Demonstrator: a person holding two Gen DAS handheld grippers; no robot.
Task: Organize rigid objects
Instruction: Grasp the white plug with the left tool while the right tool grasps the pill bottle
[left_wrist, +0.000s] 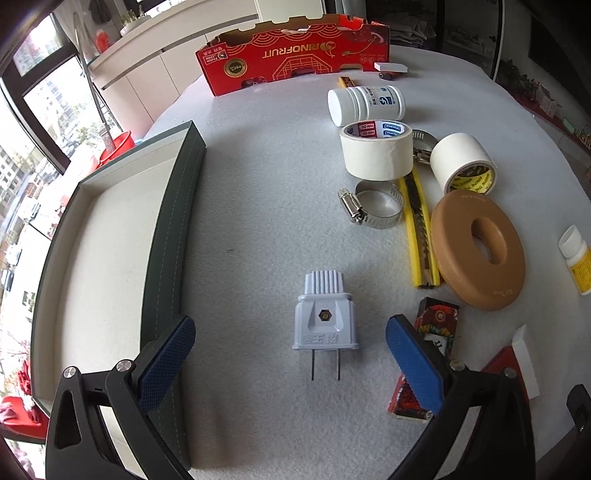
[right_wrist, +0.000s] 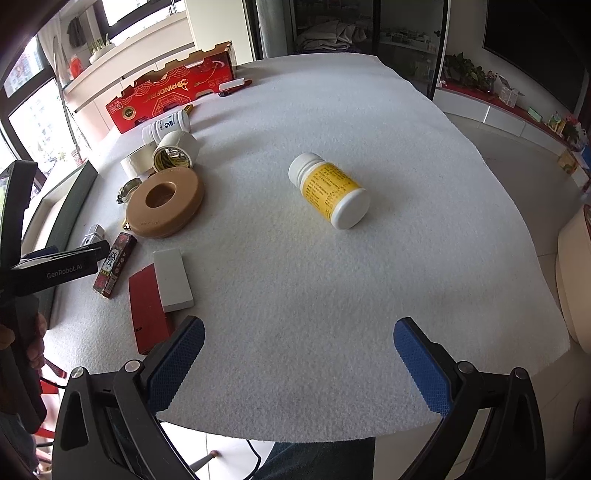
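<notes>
Left tool (left_wrist: 290, 354) wide open, holds nothing; grey two-pin plug (left_wrist: 325, 319) lies flat between its fingers, untouched, prongs toward tool. Green tray (left_wrist: 173, 229) just left of it. Ahead right: yellow utility knife (left_wrist: 419, 236), tan ring (left_wrist: 478, 249), hose clamp (left_wrist: 371, 206), two tape rolls, white bottle (left_wrist: 365, 105). Far: red carton (left_wrist: 291, 53).

Right tool (right_wrist: 299, 363) wide open, holds nothing, over bench (right_wrist: 332, 288) near edge. Yellow-label bottle (right_wrist: 330, 190) on its side ahead, well apart.

the left gripper (left_wrist: 290, 365) hides part of the patterned box (left_wrist: 428, 354); the tray (left_wrist: 110, 258) is cut off at the picture's edge.
</notes>
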